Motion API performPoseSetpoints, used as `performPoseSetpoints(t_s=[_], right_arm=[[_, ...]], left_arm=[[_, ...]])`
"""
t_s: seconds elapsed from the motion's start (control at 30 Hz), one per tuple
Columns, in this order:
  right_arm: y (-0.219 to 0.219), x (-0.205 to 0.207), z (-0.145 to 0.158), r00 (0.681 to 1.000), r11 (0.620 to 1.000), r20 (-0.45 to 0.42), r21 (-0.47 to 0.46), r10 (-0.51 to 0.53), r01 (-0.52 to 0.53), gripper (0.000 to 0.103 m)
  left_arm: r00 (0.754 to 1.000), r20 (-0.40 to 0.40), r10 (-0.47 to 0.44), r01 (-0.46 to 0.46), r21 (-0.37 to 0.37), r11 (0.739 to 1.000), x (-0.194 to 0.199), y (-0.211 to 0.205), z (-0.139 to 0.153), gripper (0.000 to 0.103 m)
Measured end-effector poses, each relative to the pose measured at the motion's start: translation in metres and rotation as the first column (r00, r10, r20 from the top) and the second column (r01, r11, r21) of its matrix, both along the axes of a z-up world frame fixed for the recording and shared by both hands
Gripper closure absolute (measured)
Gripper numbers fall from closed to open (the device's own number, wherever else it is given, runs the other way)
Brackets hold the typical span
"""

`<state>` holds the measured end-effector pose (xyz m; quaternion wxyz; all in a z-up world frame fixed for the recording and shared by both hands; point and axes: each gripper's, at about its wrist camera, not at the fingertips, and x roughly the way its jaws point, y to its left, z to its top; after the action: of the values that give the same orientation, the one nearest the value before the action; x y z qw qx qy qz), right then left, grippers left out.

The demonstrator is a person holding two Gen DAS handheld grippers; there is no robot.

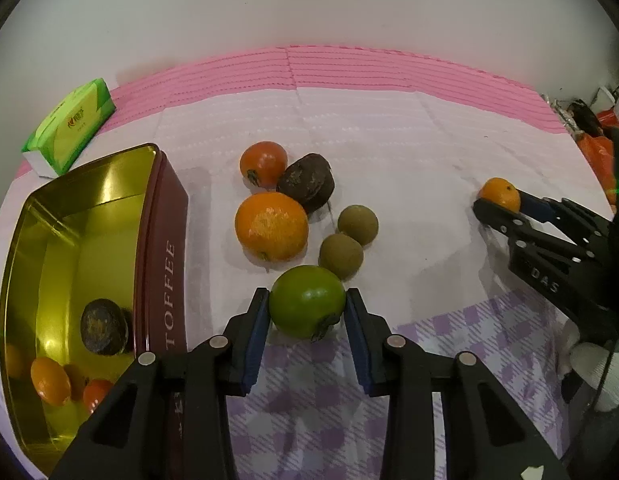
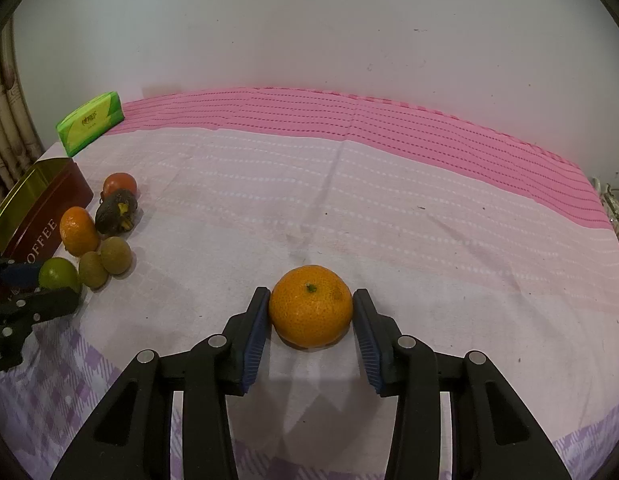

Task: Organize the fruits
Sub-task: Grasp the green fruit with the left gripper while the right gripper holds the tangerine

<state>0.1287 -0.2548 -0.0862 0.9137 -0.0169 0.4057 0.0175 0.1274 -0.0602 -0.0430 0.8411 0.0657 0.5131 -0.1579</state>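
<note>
Blue-padded jaws of the left gripper (image 1: 306,312) are clamped on the green fruit (image 1: 307,301), which rests on the cloth (image 1: 389,152) at the near edge of the fruit cluster. The open toffee tin (image 1: 165,240) lies immediately to this gripper's left, already containing several fruits; judged the nearer route for the coming transfer. The right gripper (image 2: 310,312) brackets a lone orange mandarin (image 2: 310,305), pads touching both flanks, well apart from the tin. A large orange (image 1: 271,226) and two brown fruits (image 1: 341,256) remain loose.
</note>
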Motion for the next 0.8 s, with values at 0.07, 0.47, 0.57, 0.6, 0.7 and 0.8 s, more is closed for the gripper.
performPoseSetpoints(t_s=[0.07, 0.47, 0.57, 0.6, 0.7, 0.8], right_arm=[[0.000, 0.000, 0.000, 1.000, 1.000, 0.000, 0.000, 0.000, 0.000, 0.059], [0.000, 0.000, 0.000, 1.000, 1.000, 0.000, 0.000, -0.001, 0.001, 0.058], [0.002, -0.001, 0.000, 1.000, 1.000, -0.001, -0.002, 0.001, -0.001, 0.057], [0.002, -0.001, 0.000, 1.000, 1.000, -0.001, -0.001, 0.001, -0.001, 0.057], [0.002, -0.001, 0.000, 1.000, 1.000, -0.001, -0.003, 0.001, -0.001, 0.057], [0.002, -0.001, 0.000, 1.000, 1.000, -0.001, -0.003, 0.001, -0.001, 0.057]], left_arm=[[1.000, 0.005, -0.006, 0.006, -0.003, 1.000, -0.004, 0.002, 0.003, 0.069], [0.998, 0.055, 0.002, 0.001, -0.042, 0.999, -0.029, 0.022, 0.037, 0.069], [0.997, 0.073, 0.031, -0.027, -0.046, 0.999, -0.032, 0.036, 0.047, 0.069], [0.996, 0.073, 0.042, -0.038, -0.053, 0.998, -0.032, 0.042, 0.051, 0.069], [0.993, 0.080, 0.083, -0.079, -0.048, 0.996, -0.034, 0.061, 0.057, 0.069], [0.988, 0.088, 0.124, -0.122, -0.034, 0.992, -0.036, 0.084, 0.059, 0.069]])
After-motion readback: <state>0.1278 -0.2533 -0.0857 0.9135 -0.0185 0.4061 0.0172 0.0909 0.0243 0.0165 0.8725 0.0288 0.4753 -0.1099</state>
